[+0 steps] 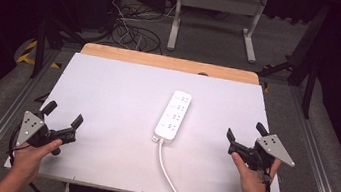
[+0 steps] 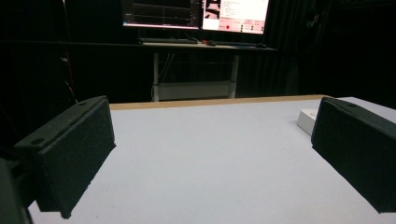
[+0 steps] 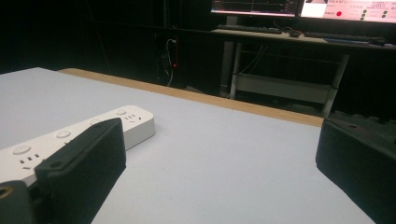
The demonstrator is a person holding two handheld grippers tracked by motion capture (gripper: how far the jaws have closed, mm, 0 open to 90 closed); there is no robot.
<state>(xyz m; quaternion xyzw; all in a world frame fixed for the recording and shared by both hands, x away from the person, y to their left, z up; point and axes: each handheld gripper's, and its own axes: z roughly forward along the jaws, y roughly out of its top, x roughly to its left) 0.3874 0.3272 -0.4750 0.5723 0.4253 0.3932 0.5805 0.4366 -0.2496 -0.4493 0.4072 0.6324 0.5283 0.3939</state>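
From the high view I am seeing the left gripper (image 1: 63, 115) hovering wide at lower left and the right gripper (image 1: 246, 130) wide at lower right, the white power strip (image 1: 174, 115) lying mid-desk (image 1: 108, 92) between them. The left gripper view is showing the strip's corner (image 2: 307, 120) at right. The right gripper view is showing it (image 3: 70, 140) at lower left.

No readable text; writing on monitors (image 2: 196, 14) and power strip (image 1: 174, 115) too blurred.
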